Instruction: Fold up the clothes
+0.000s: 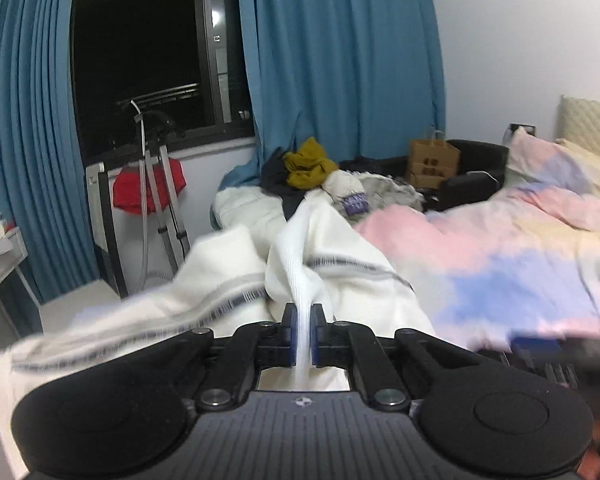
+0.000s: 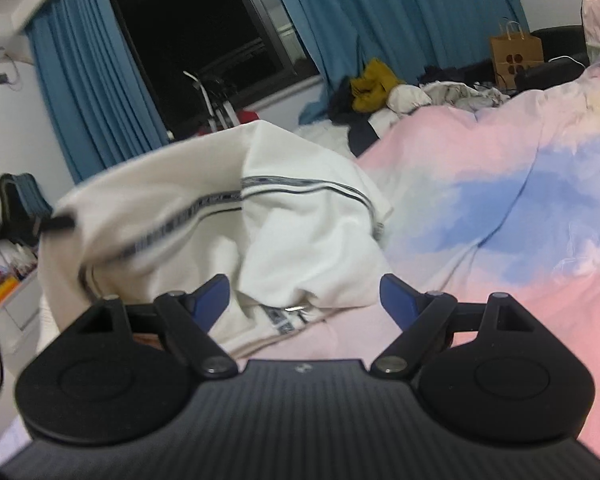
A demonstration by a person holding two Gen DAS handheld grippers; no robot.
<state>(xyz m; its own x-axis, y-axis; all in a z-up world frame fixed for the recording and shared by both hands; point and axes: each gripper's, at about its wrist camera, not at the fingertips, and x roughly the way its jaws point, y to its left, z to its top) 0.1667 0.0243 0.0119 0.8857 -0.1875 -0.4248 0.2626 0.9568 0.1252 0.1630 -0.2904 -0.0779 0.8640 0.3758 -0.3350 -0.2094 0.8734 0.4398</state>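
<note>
- Left wrist view: the white garment (image 1: 228, 280) lies heaped on the bed, over the near edge of the pastel duvet (image 1: 500, 264). It is cream-white with a dark striped band across it, and parts of it are blurred.
- A ribbed fold of the garment rises in a ridge and runs straight back into the left gripper (image 1: 303, 330), whose blue pads are pressed together on that fold.
- At the far end of the bed sits a pile of other clothes (image 1: 312, 168), mustard and dark pieces on top; a brown paper bag (image 1: 434, 162) stands beyond, its contents out of sight.
- Right wrist view: the same garment (image 2: 284, 232) is bunched in a mound on the pink part of the duvet (image 2: 520, 200), its striped band bent across the top.
- The right gripper (image 2: 304, 300) hangs low just before the mound, its fingers spread wide apart and holding nothing; the cloth's near edge lies between them.
</note>
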